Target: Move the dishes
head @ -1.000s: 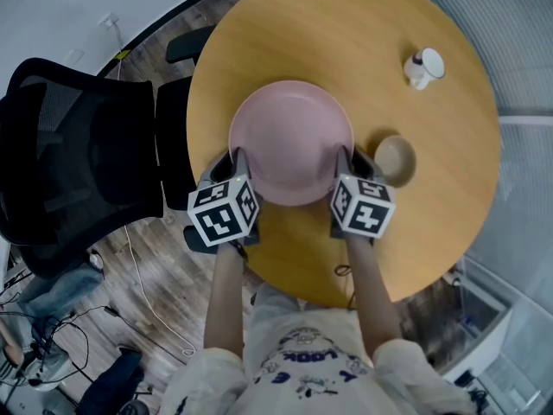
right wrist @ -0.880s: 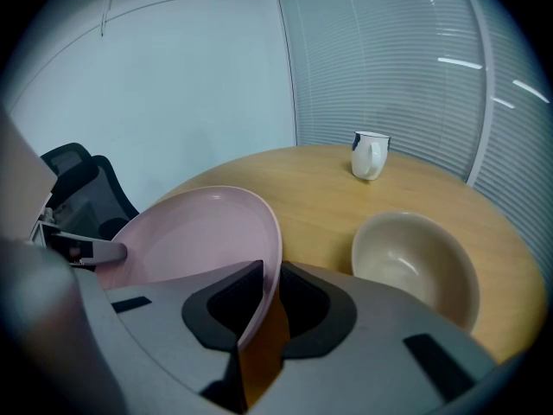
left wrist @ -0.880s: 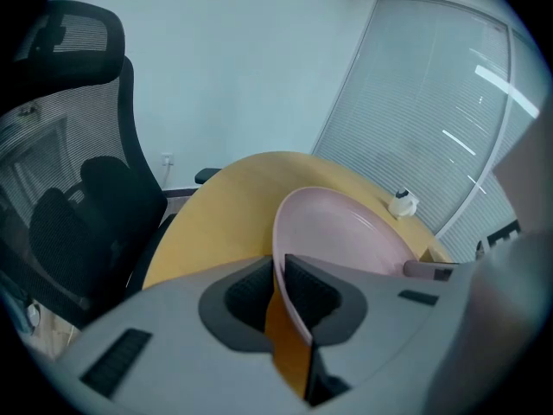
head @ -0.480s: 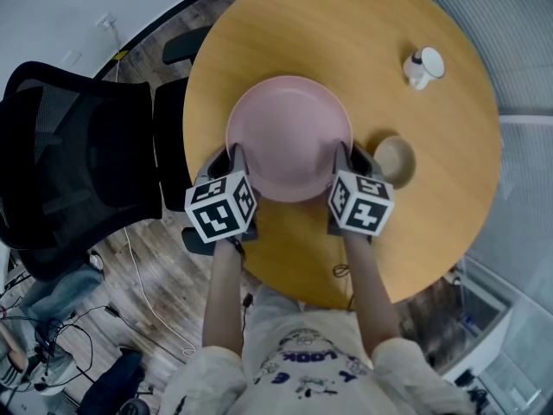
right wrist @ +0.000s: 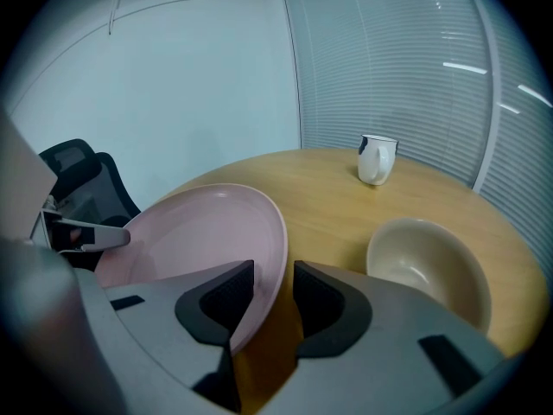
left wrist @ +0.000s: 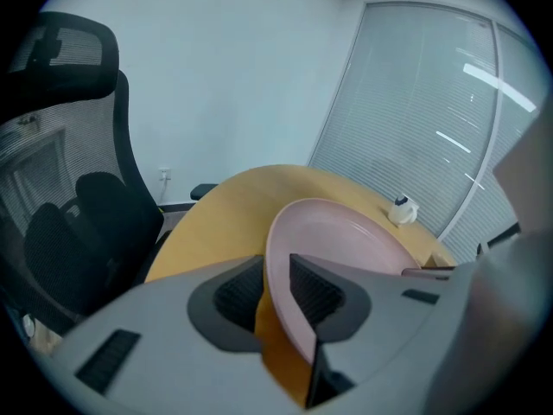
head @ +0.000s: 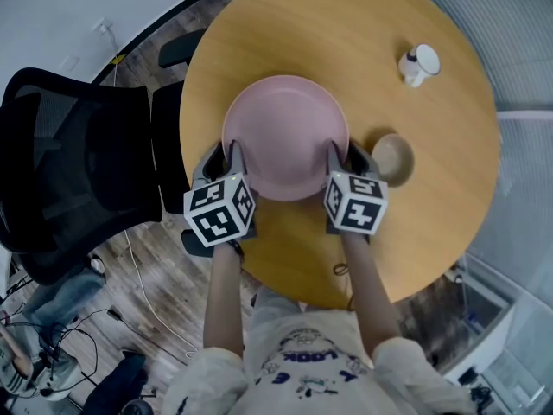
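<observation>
Round wood table [head: 432,137] in an office, w/ a black chair [head: 78,171] off to the left of the plate. Big pink plate [head: 285,137] is near the middle of the table and looks to be resting on it.

Left gripper [left wrist: 276,288] is at the plate's near-left edge. Right gripper [right wrist: 272,296] is at its near-right edge. Both sets of jaws have just been opening. The plate's rim is between each pair, but the pads don't squeeze it, and you can see a gap beside the rim. So the plate looks let go.

Small tan bowl [head: 393,158] is just right of the plate, v. close to the right gripper. White mug [head: 419,65] is well back & right of the plate.

What could go wrong: if the grippers pull back crooked, a pad could catch the rim & drag or tip the plate. The right gripper could also bump the bowl, bc it's so close.
</observation>
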`<state>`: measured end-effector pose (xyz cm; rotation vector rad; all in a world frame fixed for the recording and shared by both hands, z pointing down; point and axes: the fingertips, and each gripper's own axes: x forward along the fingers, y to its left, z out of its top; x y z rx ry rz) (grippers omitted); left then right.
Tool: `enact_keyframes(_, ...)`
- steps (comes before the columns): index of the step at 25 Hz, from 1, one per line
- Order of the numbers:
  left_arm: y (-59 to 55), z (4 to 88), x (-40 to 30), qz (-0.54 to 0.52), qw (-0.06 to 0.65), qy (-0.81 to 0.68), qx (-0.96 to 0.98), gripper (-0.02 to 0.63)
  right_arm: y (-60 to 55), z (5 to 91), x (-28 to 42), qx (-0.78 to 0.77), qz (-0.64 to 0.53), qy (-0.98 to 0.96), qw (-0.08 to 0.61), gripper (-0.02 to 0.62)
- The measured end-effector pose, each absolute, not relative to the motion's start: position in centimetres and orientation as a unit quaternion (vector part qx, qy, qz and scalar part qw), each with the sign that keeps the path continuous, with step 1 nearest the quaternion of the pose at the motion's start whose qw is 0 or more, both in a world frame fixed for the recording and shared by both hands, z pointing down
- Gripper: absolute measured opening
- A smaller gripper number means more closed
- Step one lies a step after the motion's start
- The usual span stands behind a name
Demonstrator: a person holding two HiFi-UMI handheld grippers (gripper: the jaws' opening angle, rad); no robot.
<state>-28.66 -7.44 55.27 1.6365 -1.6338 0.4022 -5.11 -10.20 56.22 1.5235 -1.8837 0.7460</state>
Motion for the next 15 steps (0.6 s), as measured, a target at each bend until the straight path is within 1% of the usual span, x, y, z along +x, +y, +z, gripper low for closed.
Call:
enact_keyframes(4, -7.7, 53.8, -29.3, 0.145, 0.36, -0.654, 0.649, 0.084, -10.2, 55.6, -5.3, 0.571, 0.28, -0.718, 0.284, 0.143)
enact_keyframes(15, -6.3, 50.3, -30.0, 0.129, 0.341, -0.663, 0.654, 0.084, -9.0, 52.2, -6.2, 0.571, 0.253, -0.733, 0.269, 0.144)
